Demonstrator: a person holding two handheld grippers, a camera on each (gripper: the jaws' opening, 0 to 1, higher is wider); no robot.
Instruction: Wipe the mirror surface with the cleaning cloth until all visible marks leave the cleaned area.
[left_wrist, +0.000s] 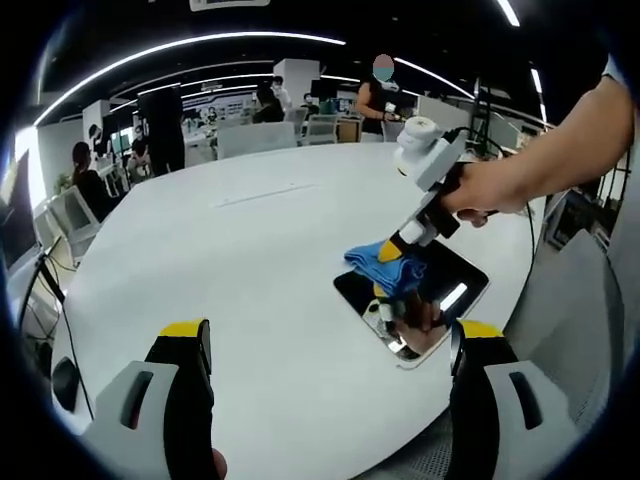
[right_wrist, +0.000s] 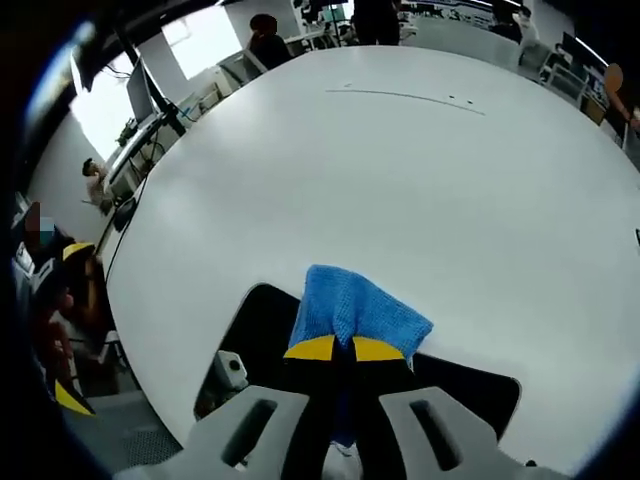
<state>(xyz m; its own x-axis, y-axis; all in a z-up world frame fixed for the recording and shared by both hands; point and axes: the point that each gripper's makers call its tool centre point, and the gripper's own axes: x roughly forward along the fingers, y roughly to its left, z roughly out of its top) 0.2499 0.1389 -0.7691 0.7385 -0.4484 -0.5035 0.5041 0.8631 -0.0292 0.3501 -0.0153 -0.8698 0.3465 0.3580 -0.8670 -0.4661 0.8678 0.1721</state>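
— Where are they in the job?

— In the wiping itself, I'd say. The right tool (right_wrist: 347, 350) has its yellow-tipped jaws pinched together on the blue knitted cleaning cloth (right_wrist: 352, 305), and the cloth is pressed down on the flat dark rectangular mirror (left_wrist: 452, 280) lying near the edge of the big round white surface (left_wrist: 250, 260).

— And the other hand?

— The left tool (left_wrist: 330, 345) hangs back over the surface, jaws wide apart, holding nothing.

— Any marks left on the glass?

— Can't tell from here; it mostly throws back the ceiling lights and the tool itself.

— So what next?

— Probably dragging the cloth across the uncovered part of the mirror, keeping it flat and pressed, without sliding the mirror off that near edge.
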